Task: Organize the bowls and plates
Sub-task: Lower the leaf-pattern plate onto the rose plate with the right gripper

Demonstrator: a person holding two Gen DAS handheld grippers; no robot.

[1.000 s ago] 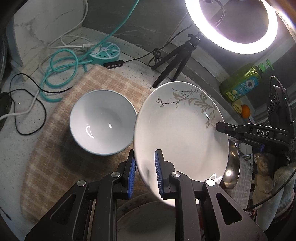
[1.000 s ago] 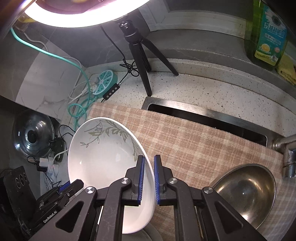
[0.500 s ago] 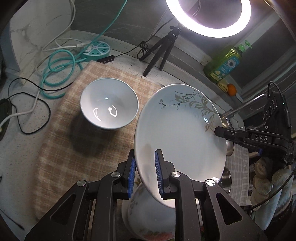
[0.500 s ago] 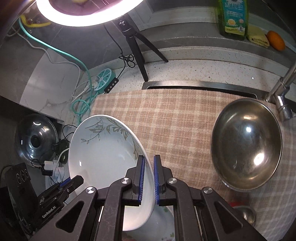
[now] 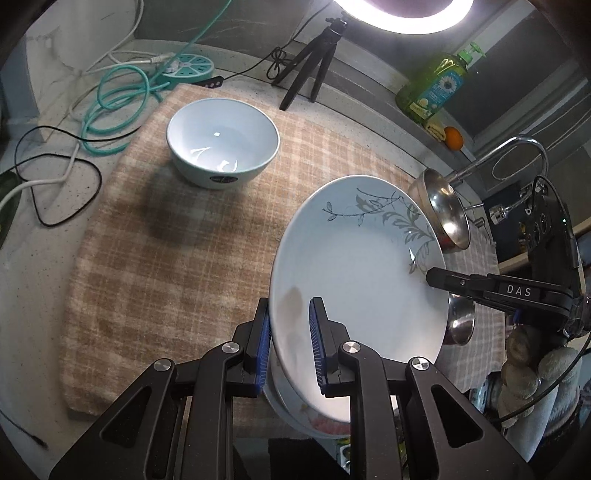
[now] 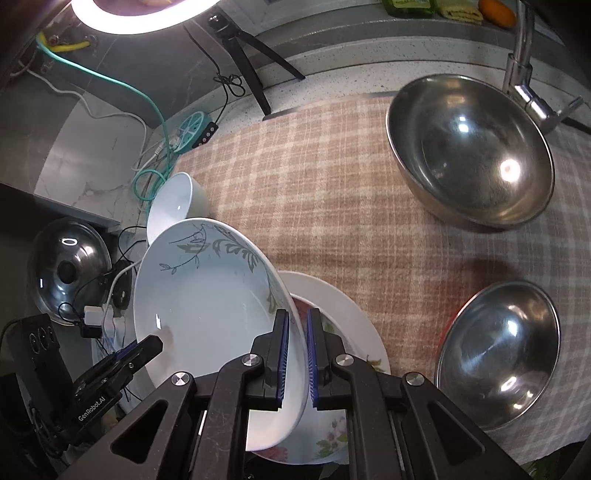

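Two tools carry a leaf-patterned plate point(image 5: 354, 266) across a checked cloth point(image 5: 166, 258) on a kitchen worktop point(image 5: 33, 266). Since a second ago the plate has travelled away from the white bowl point(image 5: 221, 144), which now sits well apart from it near the cloth's far left corner instead of just beside its rim. A flowered plate point(image 6: 347, 321), out of sight a second ago, now lies directly under the carried one at the cloth's near edge, and both steel bowls have come into the right wrist view: a large one point(image 6: 472, 155) by the tap point(image 6: 524, 74) and a smaller one point(image 6: 502, 362) nearer the camera.

The left tool point(image 5: 288, 343) is clamped on the plate's near-left rim, one blue pad behind the plate and one on its face. The right tool point(image 6: 295, 354) is clamped on the opposite rim, its jaws nearly together with the thin edge between them. The plate hangs tilted between the two tools, face toward the left tool, its lower edge just above the flowered plate; contact cannot be told. A ring light point(image 5: 402, 14) on a tripod point(image 5: 314, 62) shines from the back of the worktop.
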